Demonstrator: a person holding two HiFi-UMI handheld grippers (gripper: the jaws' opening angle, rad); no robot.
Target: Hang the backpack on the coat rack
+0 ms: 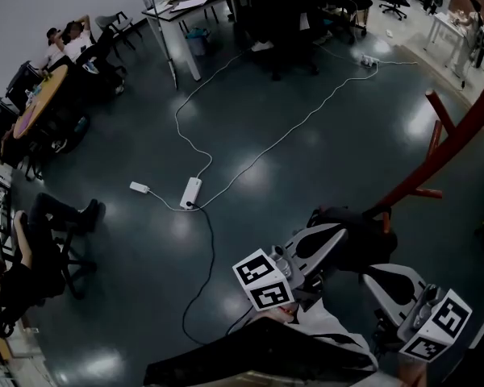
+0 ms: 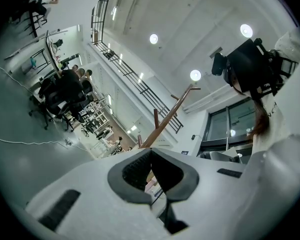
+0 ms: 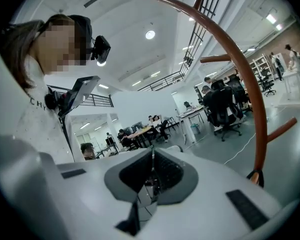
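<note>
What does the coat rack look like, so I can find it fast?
Look to the right side of the big dark shiny floor. The coat rack is the tall slanting pole there with short pegs poking out. It is the only reddish-brown thing; the chairs are black and the cables white.

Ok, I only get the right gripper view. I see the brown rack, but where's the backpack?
Observer: The head view shows the dark backpack right up against the coat rack. It's too dark to tell if it hangs there.
Operator: Is the other grabber holding it?
Observer: No. The left gripper has its jaws together with nothing between them.
Operator: Anything on the floor?
Observer: A white power strip lies with its cables to the left of the coat rack.
</note>
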